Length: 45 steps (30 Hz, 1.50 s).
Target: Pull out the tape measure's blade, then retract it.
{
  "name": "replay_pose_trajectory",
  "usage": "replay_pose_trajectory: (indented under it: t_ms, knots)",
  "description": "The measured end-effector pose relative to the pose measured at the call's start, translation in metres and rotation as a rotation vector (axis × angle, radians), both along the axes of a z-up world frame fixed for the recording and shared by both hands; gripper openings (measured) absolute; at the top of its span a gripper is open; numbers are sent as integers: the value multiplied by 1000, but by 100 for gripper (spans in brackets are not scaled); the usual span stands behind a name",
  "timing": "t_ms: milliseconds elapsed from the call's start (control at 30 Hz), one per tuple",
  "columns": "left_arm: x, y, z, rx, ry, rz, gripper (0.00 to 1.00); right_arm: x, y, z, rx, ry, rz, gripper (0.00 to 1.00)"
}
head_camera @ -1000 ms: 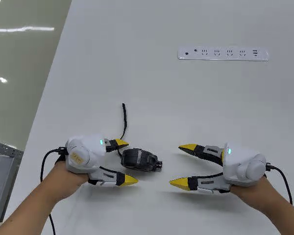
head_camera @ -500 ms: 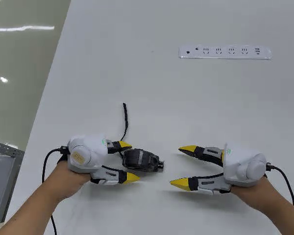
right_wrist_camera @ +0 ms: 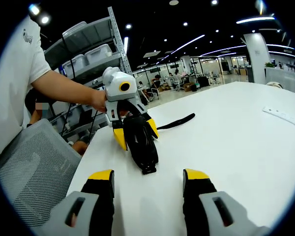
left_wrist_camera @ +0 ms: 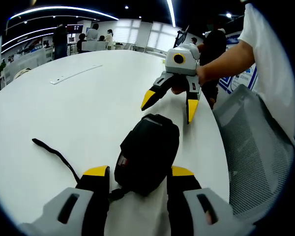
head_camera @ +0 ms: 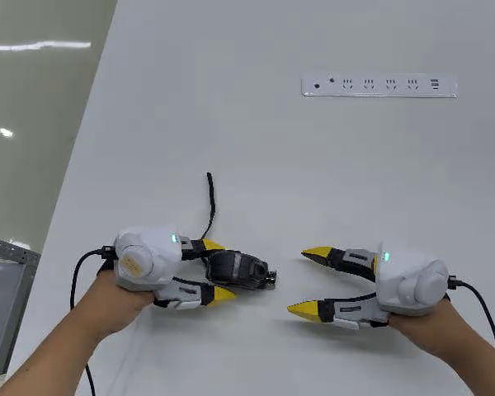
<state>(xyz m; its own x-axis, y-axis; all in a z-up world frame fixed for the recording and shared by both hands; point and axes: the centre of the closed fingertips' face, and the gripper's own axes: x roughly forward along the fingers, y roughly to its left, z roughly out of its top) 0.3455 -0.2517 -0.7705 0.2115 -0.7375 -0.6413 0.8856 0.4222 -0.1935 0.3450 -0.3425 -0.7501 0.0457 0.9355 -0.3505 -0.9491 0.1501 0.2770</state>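
The black tape measure (head_camera: 236, 270) lies on the white table (head_camera: 313, 165), its blade tip (head_camera: 271, 279) pointing right and its black wrist strap (head_camera: 209, 202) trailing away. My left gripper (head_camera: 217, 270) is shut on the case, a yellow tip on each side. In the left gripper view the tape measure (left_wrist_camera: 148, 152) sits between the fingertips (left_wrist_camera: 96, 172). My right gripper (head_camera: 297, 281) is open, a short way right of the blade tip and holding nothing. The right gripper view has the tape measure (right_wrist_camera: 140, 140) ahead of the open jaws, held by the left gripper (right_wrist_camera: 135, 135).
A white power strip (head_camera: 379, 85) lies flat at the far right of the table. The table's left edge (head_camera: 74, 165) drops to a glossy floor. A metal shelf corner (head_camera: 4, 252) shows at the lower left. A grey mesh chair (left_wrist_camera: 255, 142) stands behind the table.
The left gripper's jaws have narrowed around the tape measure until they hold it. The right gripper has stayed in place and open.
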Motion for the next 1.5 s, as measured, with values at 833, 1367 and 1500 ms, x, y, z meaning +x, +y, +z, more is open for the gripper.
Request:
replay_pose_trajectory:
  t_ms: [833, 1367, 1500]
  knots:
    - [0, -3, 0, -8, 5, -1, 34, -2, 0, -2, 1, 8, -4, 55]
    - [1, -3, 0, -2, 0, -7, 34, -1, 1, -4, 0, 9, -5, 54]
    - [0, -3, 1, -5, 0, -9, 33, -2, 3, -5, 0, 2, -1, 54]
